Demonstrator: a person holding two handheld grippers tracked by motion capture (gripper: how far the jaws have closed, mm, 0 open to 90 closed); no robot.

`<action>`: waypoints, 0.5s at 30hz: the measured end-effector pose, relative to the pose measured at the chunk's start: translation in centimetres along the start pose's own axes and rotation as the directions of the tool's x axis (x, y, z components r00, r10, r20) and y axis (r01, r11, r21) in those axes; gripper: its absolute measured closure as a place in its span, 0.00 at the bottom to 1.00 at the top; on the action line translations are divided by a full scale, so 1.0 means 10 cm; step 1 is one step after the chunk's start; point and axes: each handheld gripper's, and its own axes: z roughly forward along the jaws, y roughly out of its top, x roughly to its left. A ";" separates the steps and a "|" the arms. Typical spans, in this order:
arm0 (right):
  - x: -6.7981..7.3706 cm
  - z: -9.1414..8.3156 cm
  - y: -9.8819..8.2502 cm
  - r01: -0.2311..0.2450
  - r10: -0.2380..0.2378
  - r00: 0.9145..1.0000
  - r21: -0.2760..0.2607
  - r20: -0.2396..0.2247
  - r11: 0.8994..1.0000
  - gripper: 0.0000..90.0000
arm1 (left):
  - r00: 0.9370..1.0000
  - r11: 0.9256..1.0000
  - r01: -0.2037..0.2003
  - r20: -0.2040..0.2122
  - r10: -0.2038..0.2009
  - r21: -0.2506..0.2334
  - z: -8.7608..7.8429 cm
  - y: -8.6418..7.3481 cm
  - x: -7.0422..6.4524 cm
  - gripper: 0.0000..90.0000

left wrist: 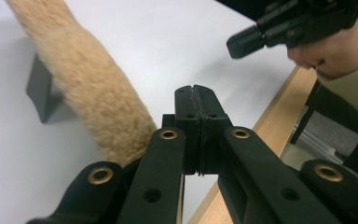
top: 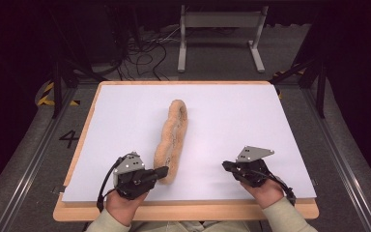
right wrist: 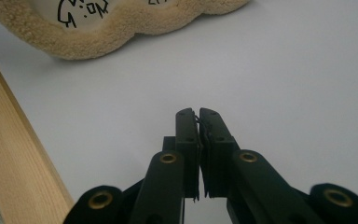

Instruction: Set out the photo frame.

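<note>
A long, fuzzy tan plush strip (top: pixel 172 140) lay looped at the white sheet's (top: pixel 232 121) centre. The left gripper (top: pixel 163 172), jaws pressed together empty, touched its six o'clock end; the right gripper (top: pixel 227 166), at five o'clock, was likewise closed.

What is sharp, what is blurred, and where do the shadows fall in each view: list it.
High view: soft overall, white table top evenly lit, surroundings dark. Left gripper view: shut left gripper sharp, fleece loop sharp nearby, blurring farther up and casting a dark shadow to its left; right gripper slightly soft. Right gripper view: shut right gripper sharp, faint shadow under the fleece.
</note>
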 end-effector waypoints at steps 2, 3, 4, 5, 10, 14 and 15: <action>0.00 0.00 0.00 -0.002 0.002 1.000 0.001 0.001 1.000 0.96 | 1.000 0.999 -0.009 0.010 0.009 0.031 0.10 -0.03 -0.02 1.00; 0.00 0.00 0.00 -0.003 0.003 1.000 0.001 0.002 1.000 0.96 | 1.000 0.999 -0.015 0.019 0.014 0.047 0.15 -0.05 -0.02 1.00; 0.00 0.00 0.00 -0.004 0.004 1.000 0.002 0.002 1.000 0.96 | 1.000 0.997 -0.024 0.016 0.023 0.073 0.22 -0.08 -0.02 1.00; 0.00 0.00 -0.01 -0.003 0.003 1.000 0.003 0.001 1.000 0.96 | 1.000 0.996 -0.016 0.014 0.015 0.088 0.25 -0.09 -0.02 1.00; 0.00 -0.01 -0.01 -0.005 0.005 1.000 0.001 0.004 1.000 0.96 | 1.000 0.993 -0.007 -0.005 0.008 0.116 0.31 -0.13 0.03 1.00; 0.00 0.00 -0.01 -0.003 0.003 1.000 0.002 0.003 1.000 0.96 | 1.000 0.993 -0.015 -0.018 0.017 0.117 0.30 -0.14 0.03 1.00; 0.00 0.00 -0.01 -0.003 0.003 1.000 0.002 0.003 1.000 0.96 | 1.000 0.993 -0.012 -0.024 0.015 0.121 0.29 -0.14 0.03 1.00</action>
